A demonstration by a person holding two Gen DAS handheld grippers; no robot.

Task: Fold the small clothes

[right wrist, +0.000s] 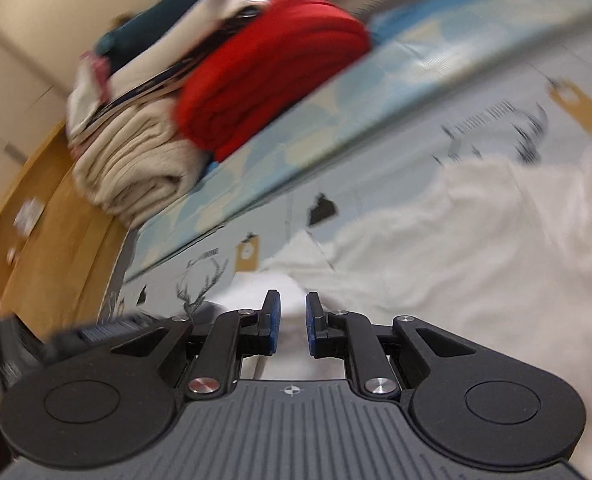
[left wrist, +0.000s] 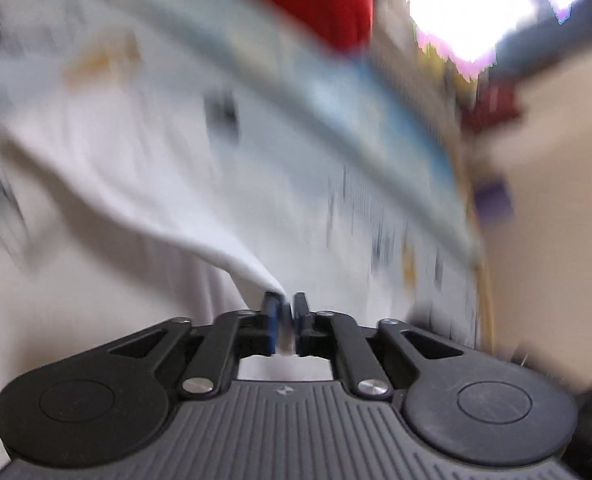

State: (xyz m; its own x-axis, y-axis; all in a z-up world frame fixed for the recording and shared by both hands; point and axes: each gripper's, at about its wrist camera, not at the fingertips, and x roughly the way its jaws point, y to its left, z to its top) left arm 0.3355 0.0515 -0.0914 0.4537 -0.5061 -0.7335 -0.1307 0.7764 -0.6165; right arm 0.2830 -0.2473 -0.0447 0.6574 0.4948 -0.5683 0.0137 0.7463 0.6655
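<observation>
A white garment (left wrist: 115, 168) lies on a printed white cover. In the left wrist view one corner of it is pulled up into a taut point. My left gripper (left wrist: 287, 304) is shut on that corner, and the view is badly blurred. In the right wrist view the same white garment (right wrist: 476, 240) spreads rumpled to the right. A raised fold of it runs into my right gripper (right wrist: 292, 312). Its blue pads (right wrist: 273, 320) stand a narrow gap apart, with white cloth filling the gap.
A red folded cloth (right wrist: 271, 68) and a beige folded pile (right wrist: 135, 168) sit on a light blue patterned strip (right wrist: 336, 100) beyond the garment. A wooden board (right wrist: 43, 216) runs along the left. A blurred dark object (right wrist: 15, 344) sits at the lower left. Bright light (left wrist: 476, 8) glares at the upper right.
</observation>
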